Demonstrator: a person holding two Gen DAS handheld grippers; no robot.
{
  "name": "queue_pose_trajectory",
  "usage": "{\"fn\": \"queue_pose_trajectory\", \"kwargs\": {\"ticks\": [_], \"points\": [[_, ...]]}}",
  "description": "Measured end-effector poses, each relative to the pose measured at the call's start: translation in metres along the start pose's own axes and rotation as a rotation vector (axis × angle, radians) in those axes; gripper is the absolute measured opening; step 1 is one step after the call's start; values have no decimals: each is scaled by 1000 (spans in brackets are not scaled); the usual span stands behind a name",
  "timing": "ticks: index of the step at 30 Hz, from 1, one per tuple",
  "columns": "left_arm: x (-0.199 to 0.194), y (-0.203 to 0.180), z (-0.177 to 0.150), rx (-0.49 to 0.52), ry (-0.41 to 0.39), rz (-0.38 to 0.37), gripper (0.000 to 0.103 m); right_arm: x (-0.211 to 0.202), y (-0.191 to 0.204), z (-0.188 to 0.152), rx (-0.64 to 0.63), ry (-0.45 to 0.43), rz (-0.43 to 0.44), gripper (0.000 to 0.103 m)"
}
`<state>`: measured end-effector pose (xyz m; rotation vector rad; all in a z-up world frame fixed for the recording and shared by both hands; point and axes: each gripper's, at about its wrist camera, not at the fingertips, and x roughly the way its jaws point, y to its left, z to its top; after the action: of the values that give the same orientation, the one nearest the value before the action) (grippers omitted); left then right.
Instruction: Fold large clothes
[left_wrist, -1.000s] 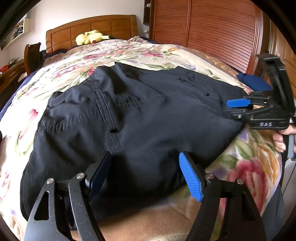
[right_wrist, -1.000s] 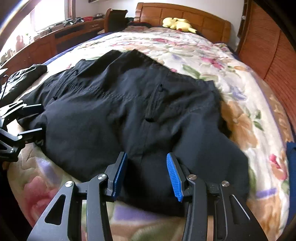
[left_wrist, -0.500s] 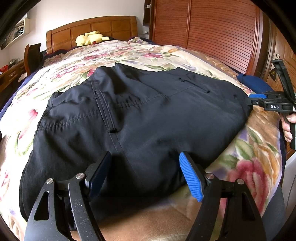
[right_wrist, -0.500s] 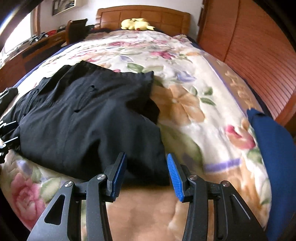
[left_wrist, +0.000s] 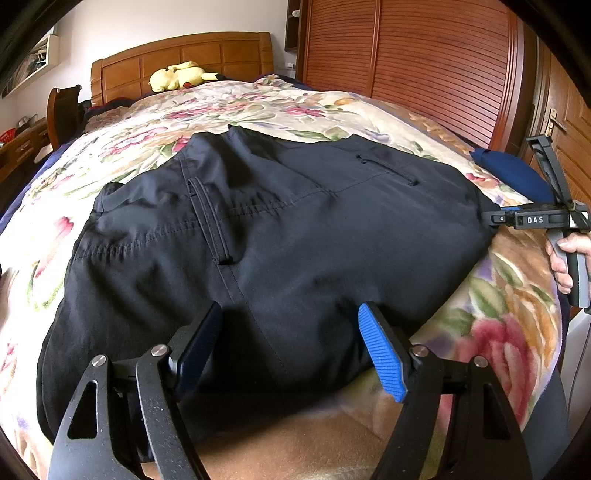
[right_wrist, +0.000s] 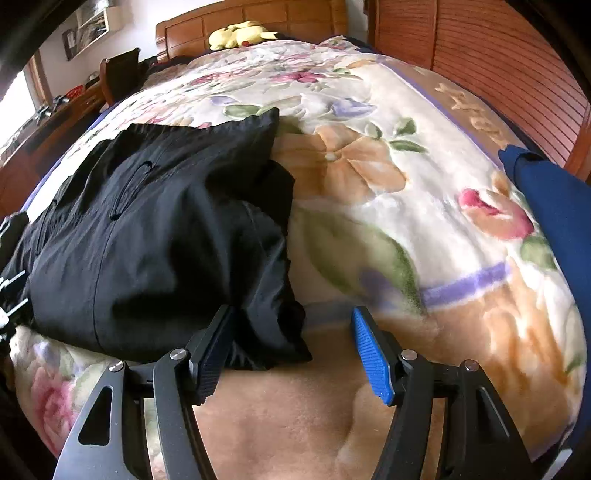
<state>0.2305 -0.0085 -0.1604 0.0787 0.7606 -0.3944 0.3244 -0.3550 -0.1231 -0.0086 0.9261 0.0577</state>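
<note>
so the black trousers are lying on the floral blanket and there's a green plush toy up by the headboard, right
Not quite: the plush toy is yellow, not green. The left wrist view shows it lying by the wooden headboard. The rest holds: the black trousers lie on the floral blanket.

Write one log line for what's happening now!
stage: folding | black folded trousers on floral blanket | left gripper open over hem | right gripper opening at corner

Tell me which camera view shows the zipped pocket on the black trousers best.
The left wrist view: the zipped pocket lies unobstructed on the flat black trousers. In the right wrist view the trousers are bunched, and no zipped pocket is clearly visible.
</note>
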Motion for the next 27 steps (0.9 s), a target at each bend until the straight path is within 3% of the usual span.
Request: {"fn": "queue_pose_trajectory", "kwargs": {"ticks": [3,5,7,10,13,18,27], "points": [[0,0,0,0,-1,0,77,2,0,-2,-6,5,21,62],[0,0,0,0,0,1,77,3,-2,-3,-7,9,59,51],[0,0,0,0,0,1,77,5,-3,-4,-4,16,115,33],[0,0,0,-1,0,0,77,4,-3,-5,-12,24,151,17],[-1,1,-1,-5,-4,-4,77,-6,-7,-1,-7,4,158,12],[-20,7,-2,-29,-38,-26,77,-54,5,15,-36,-128,160,11],[-86,29,-5,-59,-147,18,77,-130,104,48,-221,-315,230,9]]}}
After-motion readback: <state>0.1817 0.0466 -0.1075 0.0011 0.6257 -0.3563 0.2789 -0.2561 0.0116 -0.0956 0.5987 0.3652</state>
